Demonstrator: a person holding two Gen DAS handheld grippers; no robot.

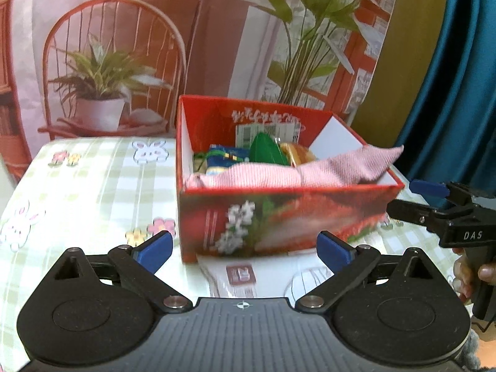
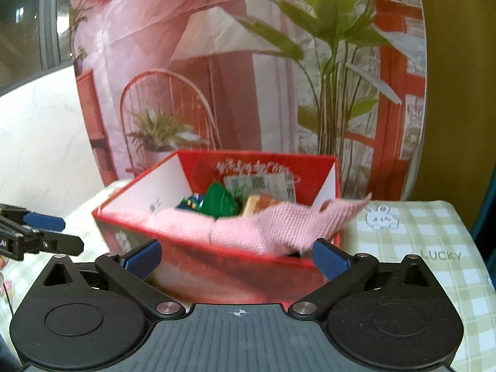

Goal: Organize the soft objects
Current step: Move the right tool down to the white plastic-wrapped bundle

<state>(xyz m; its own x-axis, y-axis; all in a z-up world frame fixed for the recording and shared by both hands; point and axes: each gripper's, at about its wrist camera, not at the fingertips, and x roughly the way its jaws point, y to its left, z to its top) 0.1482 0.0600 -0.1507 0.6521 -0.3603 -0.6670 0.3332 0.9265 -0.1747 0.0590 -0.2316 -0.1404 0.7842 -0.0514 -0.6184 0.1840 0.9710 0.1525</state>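
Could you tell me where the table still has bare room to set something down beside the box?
Left of the red box, the checked tablecloth lies bare; right of it too. The box, with the pink cloth, is crowded.

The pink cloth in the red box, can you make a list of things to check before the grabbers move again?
1. Pink cloth inside the red box: not ok, one end hangs over the corner of the rim.
2. Left gripper free: ok, open with nothing between the pads.
3. Right gripper free: ok, open and not pinching the cloth.
4. Box upright on the table: ok.
5. Green thing and other items in the box: ok, they lie behind the cloth.
6. More soft things left on the table: cannot tell, only part of it shows.
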